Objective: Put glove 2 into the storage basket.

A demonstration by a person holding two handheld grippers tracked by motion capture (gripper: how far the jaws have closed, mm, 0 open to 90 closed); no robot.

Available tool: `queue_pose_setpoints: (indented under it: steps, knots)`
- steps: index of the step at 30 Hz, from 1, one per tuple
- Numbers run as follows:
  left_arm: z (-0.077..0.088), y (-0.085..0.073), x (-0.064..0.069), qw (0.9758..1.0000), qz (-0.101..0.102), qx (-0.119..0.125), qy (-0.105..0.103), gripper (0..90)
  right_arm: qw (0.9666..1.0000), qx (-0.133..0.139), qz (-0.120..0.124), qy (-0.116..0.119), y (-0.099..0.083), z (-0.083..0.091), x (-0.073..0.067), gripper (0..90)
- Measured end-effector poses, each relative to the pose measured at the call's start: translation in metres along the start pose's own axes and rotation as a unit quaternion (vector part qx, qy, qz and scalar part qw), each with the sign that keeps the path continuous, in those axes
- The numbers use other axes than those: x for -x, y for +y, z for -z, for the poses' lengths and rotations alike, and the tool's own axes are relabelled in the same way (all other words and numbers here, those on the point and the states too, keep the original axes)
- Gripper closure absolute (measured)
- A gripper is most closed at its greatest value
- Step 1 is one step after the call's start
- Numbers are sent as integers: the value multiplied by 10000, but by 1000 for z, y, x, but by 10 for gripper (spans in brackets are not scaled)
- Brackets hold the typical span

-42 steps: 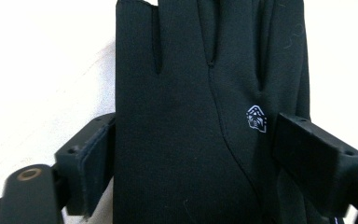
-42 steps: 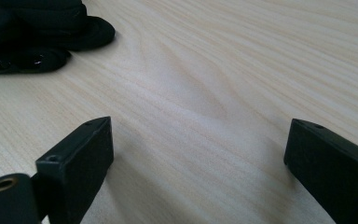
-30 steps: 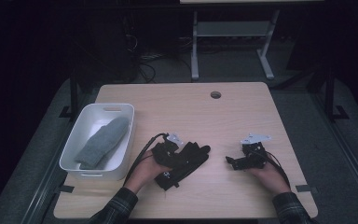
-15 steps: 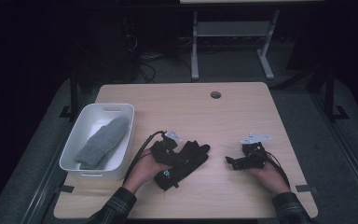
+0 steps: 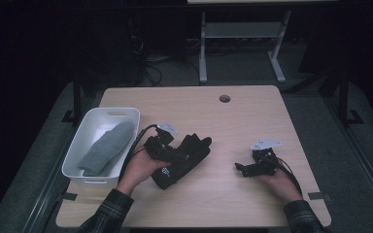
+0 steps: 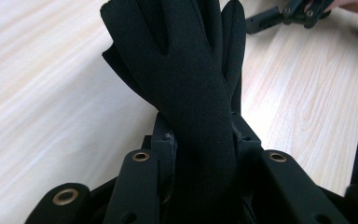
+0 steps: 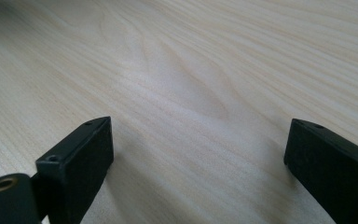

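Black glove (image 5: 182, 158) sits left of the table's (image 5: 233, 124) middle, clamped in my left gripper (image 5: 167, 150), whose jaws have just been closing onto it. In the high view I see my left hand (image 5: 138, 167) coming in from the lower left, wrist angled toward the table's centre, with the gripper's body over the glove's wrist end and the glove's fingers fanning out up and to the right. Its cuff end droops toward the near edge beside my hand.

My left gripper view (image 6: 200, 154) gives me what the high view cannot: the glove's fabric runs straight up between the two jaws, pinched tight on both sides, with its fingers spread above against the pale wood. I cannot tell from either view whether the far end of the glove touches the tabletop.

My right hand (image 5: 277, 182) rests at the right side of the table, well apart from the glove, its right gripper (image 5: 245, 169) pointing left and lying low on the wood. The right gripper view (image 7: 198, 144) shows those jaws standing wide apart with bare tabletop between them, nothing held.

At the table's left edge stands a white bin (image 5: 87, 138) with a grey mitten (image 5: 107, 148) lying in it, just beside my left forearm.
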State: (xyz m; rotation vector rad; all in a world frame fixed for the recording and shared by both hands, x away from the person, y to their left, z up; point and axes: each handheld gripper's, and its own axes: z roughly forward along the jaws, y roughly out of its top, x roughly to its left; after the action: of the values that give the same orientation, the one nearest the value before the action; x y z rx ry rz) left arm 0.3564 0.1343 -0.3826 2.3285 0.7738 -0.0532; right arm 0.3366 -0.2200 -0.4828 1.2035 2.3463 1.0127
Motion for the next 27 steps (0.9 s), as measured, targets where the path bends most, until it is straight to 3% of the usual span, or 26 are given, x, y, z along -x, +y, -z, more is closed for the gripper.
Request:
queue_pose_setpoints:
  steps: [12,18,23,27]
  knots:
    - [54,6,-18,9995,180,121,225,686,10000,4,8,-2,0,0,0,78]
    - [84,2,-30,9985,257,100,467,685,10000,3,5,-1,0,0,0,78]
    - [112,-8,-44,9965,414,171,707,685,10000,7,13,-1,0,0,0,78]
    - [132,-22,-58,9930,663,269,941,685,10000,-1,7,2,0,0,0,78]
